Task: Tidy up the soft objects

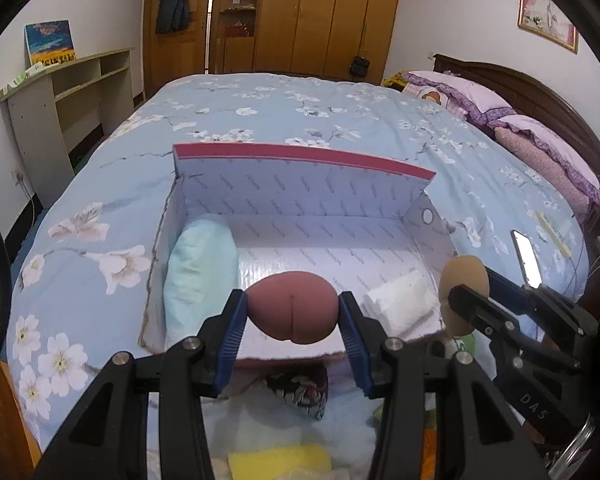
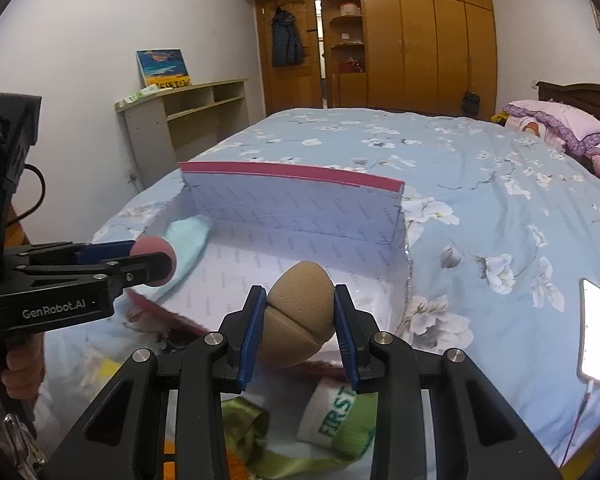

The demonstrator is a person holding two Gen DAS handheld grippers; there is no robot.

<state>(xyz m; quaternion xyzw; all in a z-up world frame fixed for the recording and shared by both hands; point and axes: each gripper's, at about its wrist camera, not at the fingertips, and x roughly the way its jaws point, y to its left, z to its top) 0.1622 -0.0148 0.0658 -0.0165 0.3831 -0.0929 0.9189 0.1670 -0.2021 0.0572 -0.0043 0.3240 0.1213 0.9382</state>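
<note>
Left gripper clamped across the middle of a dark pink sponge, held over the near edge of the open box; right gripper likewise pinching a tan sponge at its waist just short of the box. Both probably light, squashy, non-slip, so mid-body pinch suits. Inside: teal pillow far left, white cloth near right, bare floor between; upright lid behind, low front wall to clear.

The left gripper is squeezing a reddish sponge above the near edge of the open box; the right gripper, at right, is clamping a tan sponge.
</note>
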